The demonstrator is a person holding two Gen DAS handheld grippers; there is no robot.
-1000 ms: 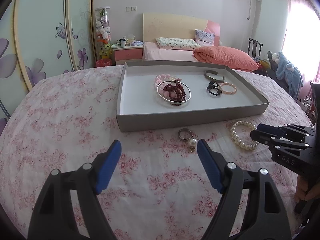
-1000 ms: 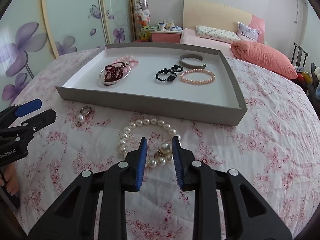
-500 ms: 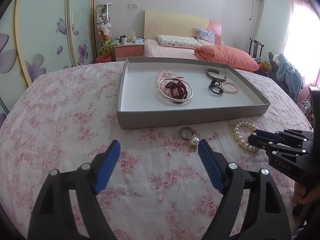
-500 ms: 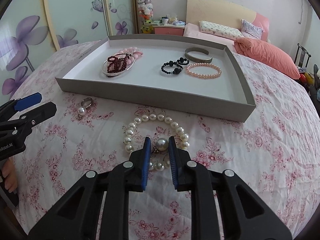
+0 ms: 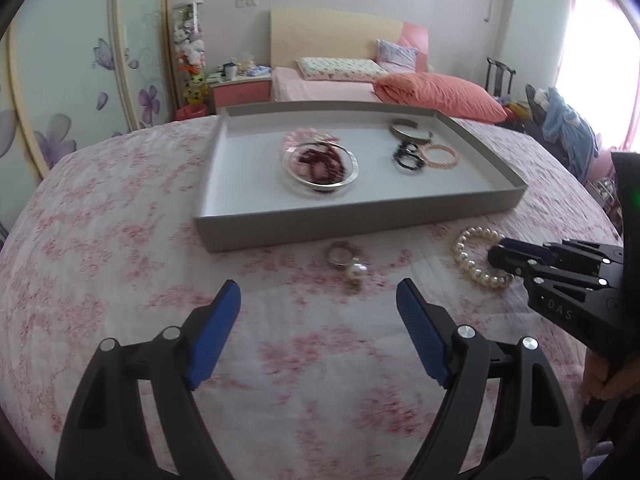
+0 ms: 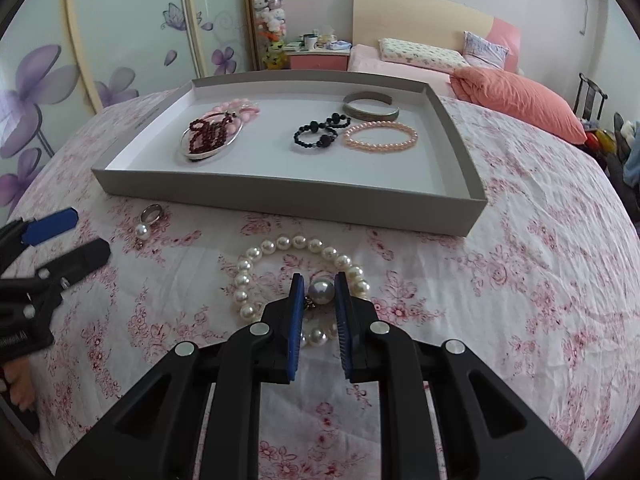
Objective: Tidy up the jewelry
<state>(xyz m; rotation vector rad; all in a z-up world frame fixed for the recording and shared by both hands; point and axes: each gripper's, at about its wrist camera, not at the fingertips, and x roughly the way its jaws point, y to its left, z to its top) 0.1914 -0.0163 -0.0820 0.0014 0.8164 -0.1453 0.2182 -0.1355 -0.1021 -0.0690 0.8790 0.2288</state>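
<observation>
A white pearl bracelet (image 6: pixel 280 244) (image 5: pixel 466 240) lies on the flowered bedspread in front of a grey tray (image 6: pixel 280 196) (image 5: pixel 360 220). My right gripper (image 6: pixel 319 278) (image 5: pixel 500 250) is down over its near side. Its jaws are closing around the bracelet's large grey pearl (image 6: pixel 321 291), which sits between the blue pads with a sliver of gap on the left. A silver ring with a pearl (image 5: pixel 340 254) (image 6: pixel 152 213) rests on the cloth just beyond my left gripper (image 5: pixel 318 286) (image 6: pixel 86 232), which is wide open and holds nothing.
Inside the tray lie dark red beads within a silver bangle (image 6: pixel 208 136), pink beads (image 6: pixel 236 108), a black bead bracelet (image 6: pixel 320 134), a pink pearl bracelet (image 6: pixel 380 136) and a silver cuff (image 6: pixel 370 106). Behind stand a pink bed (image 6: pixel 420 64) and a nightstand (image 6: pixel 318 58).
The right gripper's jaws have narrowed from a wider gap to close around the large pearl and moved slightly forward over the bracelet. The left gripper stays open in much the same place.
</observation>
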